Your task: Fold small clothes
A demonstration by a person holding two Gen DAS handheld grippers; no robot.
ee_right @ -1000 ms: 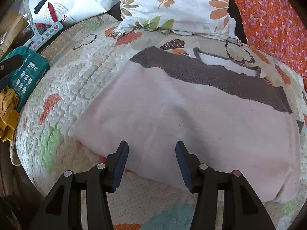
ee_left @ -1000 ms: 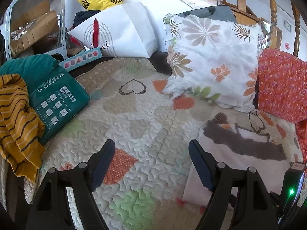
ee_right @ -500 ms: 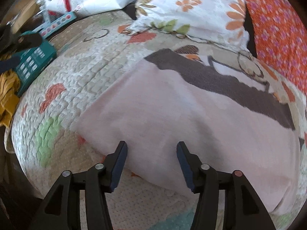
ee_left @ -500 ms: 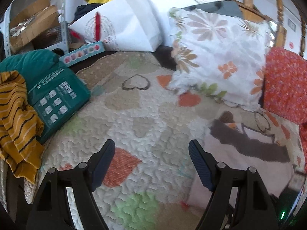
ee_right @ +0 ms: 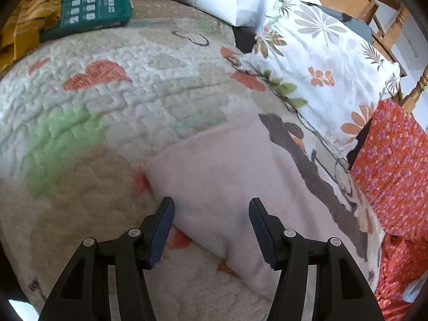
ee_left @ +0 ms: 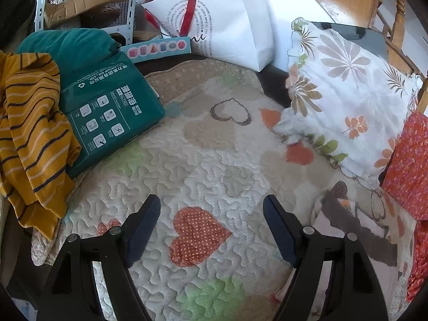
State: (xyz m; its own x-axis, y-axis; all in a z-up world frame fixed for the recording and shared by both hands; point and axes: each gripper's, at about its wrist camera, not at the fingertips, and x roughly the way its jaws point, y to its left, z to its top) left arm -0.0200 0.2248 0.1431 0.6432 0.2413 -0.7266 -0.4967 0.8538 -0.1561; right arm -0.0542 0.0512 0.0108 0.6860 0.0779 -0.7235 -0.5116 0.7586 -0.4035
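Observation:
A pale pink garment with a dark brown band (ee_right: pixel 235 176) lies flat and folded on the heart-patterned quilt (ee_right: pixel 112 85). My right gripper (ee_right: pixel 211 224) is open and empty, low over the garment's near edge. My left gripper (ee_left: pixel 211 222) is open and empty above bare quilt (ee_left: pixel 214 160). The garment's brown band shows at its lower right (ee_left: pixel 355 230). A mustard striped garment (ee_left: pixel 29 133) hangs crumpled at the bed's left edge, also in the right wrist view (ee_right: pixel 32 16).
A green box (ee_left: pixel 107 112) lies by the striped garment on a teal cloth (ee_left: pixel 67 45). A white paper bag (ee_left: pixel 227 24) and a floral pillow (ee_left: pixel 347 93) stand at the back. An orange floral cushion (ee_right: pixel 396 171) is at the right.
Both grippers swung left. The left one moved off the pink garment toward the green box. The right one shifted to the garment's left near corner. Both stayed open.

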